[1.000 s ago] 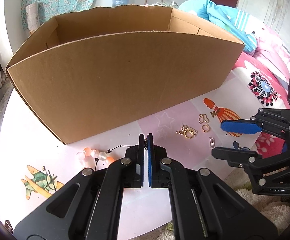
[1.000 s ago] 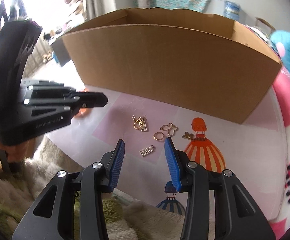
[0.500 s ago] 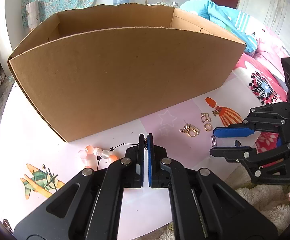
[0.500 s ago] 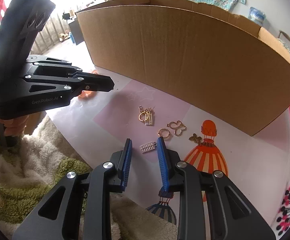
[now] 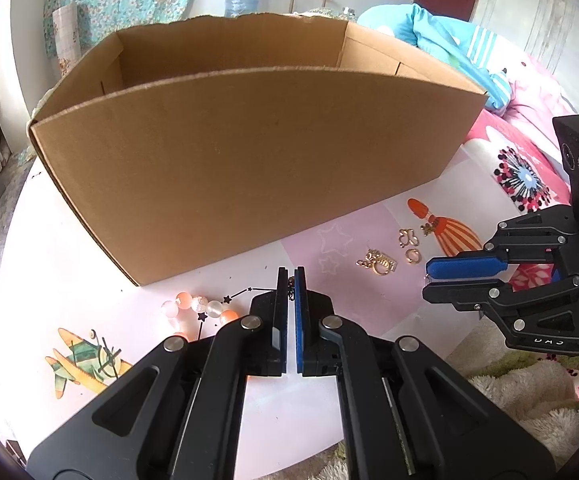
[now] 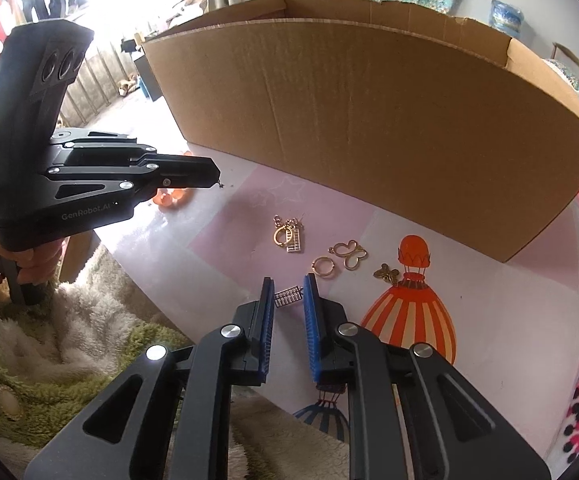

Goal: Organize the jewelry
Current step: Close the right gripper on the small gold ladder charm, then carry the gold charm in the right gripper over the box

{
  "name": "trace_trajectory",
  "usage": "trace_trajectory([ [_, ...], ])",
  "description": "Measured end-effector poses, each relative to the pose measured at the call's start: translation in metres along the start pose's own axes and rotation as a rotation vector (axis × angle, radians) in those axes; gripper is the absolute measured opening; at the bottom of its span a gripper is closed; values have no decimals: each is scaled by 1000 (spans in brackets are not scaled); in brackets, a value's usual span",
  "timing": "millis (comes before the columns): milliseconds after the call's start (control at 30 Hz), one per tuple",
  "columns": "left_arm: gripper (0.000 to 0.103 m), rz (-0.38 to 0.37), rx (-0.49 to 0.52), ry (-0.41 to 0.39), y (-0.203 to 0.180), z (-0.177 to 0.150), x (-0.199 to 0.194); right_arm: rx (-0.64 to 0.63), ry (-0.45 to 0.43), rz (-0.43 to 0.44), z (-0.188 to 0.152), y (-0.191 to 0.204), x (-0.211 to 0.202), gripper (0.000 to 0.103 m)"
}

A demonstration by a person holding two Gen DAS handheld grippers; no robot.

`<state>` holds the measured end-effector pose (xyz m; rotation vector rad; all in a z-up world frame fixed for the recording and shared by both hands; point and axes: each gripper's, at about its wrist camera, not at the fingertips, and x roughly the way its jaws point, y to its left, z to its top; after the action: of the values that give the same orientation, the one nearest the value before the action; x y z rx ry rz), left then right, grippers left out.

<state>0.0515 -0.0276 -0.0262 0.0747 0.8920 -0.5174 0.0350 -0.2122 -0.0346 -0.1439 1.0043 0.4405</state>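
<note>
Two tongs over jewelry, near side of cardboard box.

Left wrist view: left tongs [image 5: 290, 280] clenched on a dark chain [image 5: 290, 290] of the beaded bracelet [image 5: 193, 309] lying on the surface [image 5: 69, 280]; cardboard box [image 5: 249, 168] just beyond.
Right wrist view: right tongs [image 6: 288, 294] have just been closing, pads straddling a small abacus charm [image 6: 288, 295], contact unclear. Gold rings and charms [image 6: 321, 254] lie loose just beyond, near the box.

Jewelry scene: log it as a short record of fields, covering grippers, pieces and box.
left gripper: shut on black chain
right gripper: jaws just closing around silver abacus charm, pads not clearly pressing
loose pieces: gold ring, butterfly outline, keyring cluster, bead bracelet
cardboard box: open-topped, behind the pieces
</note>
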Motion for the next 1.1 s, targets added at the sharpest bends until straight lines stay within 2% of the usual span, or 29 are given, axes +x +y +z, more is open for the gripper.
trace_trajectory([
  [167,2,-38,-4,-46,-1,4,-22,3,-62,-7,1,6,-25,15],
  [300,2,-68,0,-109,-3,16,-48,10,-152,1,12,7,-58,15],
  [467,2,-127,13,-234,-4,50,-86,-18,-287,2,50,2,-100,15],
  [600,2,-146,36,-279,-3,87,-93,-34,-319,23,86,-11,-109,15],
  [667,2,-155,19,-240,0,109,-80,-24,-281,49,110,-19,-98,15],
  [833,2,-161,-80,-55,24,150,-15,90,-49,53,166,-55,-41,15],
  [900,2,-145,-100,0,27,156,5,143,70,74,178,-72,-9,15],
  [967,2,-138,-113,43,32,162,22,179,137,60,184,-82,15,15],
  [1100,2,-119,-176,115,42,166,49,196,208,0,191,-92,40,15],
])
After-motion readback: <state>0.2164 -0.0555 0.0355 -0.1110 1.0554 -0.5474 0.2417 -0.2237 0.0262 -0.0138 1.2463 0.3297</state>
